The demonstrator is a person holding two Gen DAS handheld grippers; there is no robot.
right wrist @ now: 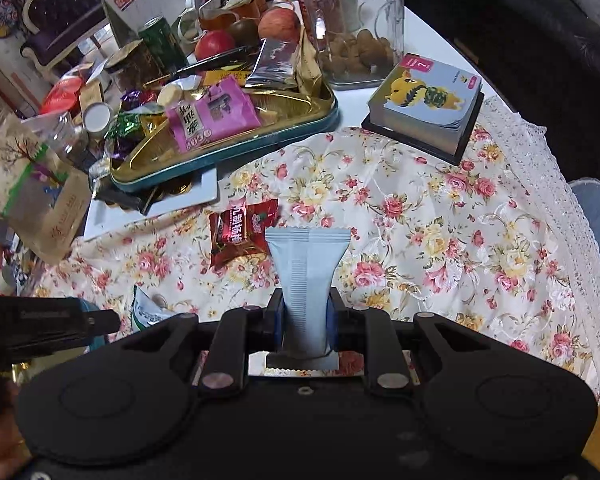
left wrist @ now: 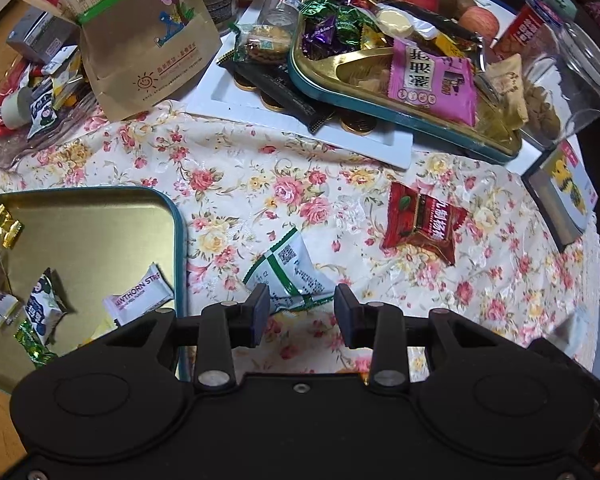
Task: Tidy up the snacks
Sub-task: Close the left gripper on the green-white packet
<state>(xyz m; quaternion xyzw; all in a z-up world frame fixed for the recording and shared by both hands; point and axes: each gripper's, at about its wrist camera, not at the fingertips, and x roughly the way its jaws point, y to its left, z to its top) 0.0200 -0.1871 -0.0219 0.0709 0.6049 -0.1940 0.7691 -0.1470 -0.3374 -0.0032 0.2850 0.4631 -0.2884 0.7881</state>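
Note:
My left gripper (left wrist: 301,309) hangs open just above a white snack packet with green stripes (left wrist: 290,270) that lies on the floral tablecloth; the packet's near end sits between the fingertips, untouched. To its right lies a red snack packet (left wrist: 422,222). A teal-rimmed gold tin lid (left wrist: 179,236) at the lower left holds several small wrapped snacks. My right gripper (right wrist: 303,314) is shut on a pale blue-grey packet (right wrist: 306,264), lifted above the cloth. The red snack packet (right wrist: 242,236) lies just behind it. The left gripper's body (right wrist: 40,324) shows at the left edge of the right wrist view.
A crowded gold tin (left wrist: 328,76) of sweets with a pink packet (left wrist: 432,80) rests on a white tray (left wrist: 300,124) behind. A paper bag (left wrist: 140,40), a glass jar (right wrist: 356,20), apples (right wrist: 278,24) and a small board book (right wrist: 428,104) ring the cloth.

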